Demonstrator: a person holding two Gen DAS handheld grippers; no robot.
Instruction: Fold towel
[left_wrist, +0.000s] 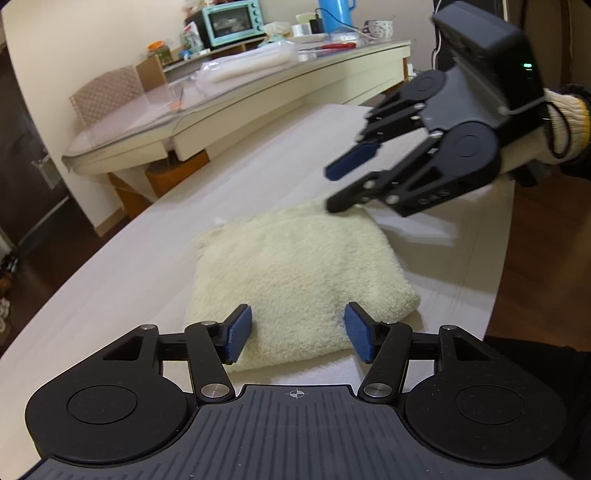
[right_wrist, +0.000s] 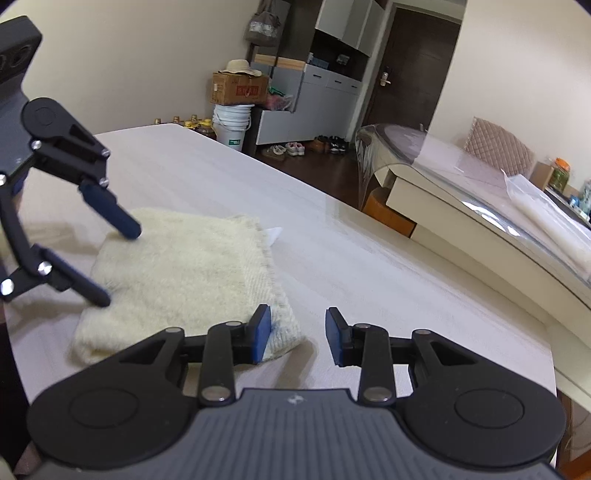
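Left tool, seen from its own camera: blue pads spread wide, nothing between them, poised just over the near edge of the towel. Same tool in the right-hand view: upper pad resting near the top face of the cloth, lower finger down by the side edge, neither pinching. Judged to be either letting go after a fold or hovering to pat the stack flat; which of the two cannot be told.

Right tool: pads part-way apart, gripping nothing, one pad beside the towel's corner and the other over bare table. In the left-hand view: tilted downward, blurred, lower finger near the far edge of the cloth; contact cannot be confirmed. Held by a hand in a pale knit glove. Likely placed there for squaring the corner or drawing clear.

Towel: cream, fluffy terry, folded into a thick squarish pad of several layers, lying flat on the pale wood-grain table, near its front edge. Rounded fold along one side; hemmed, ribbed border with a short fringe along the other; small white tag poking out at the far corner. Edges roughly aligned, surface slightly puffed. Folding judged close to finished.

Beyond: second, glass-topped table with clutter, well apart.
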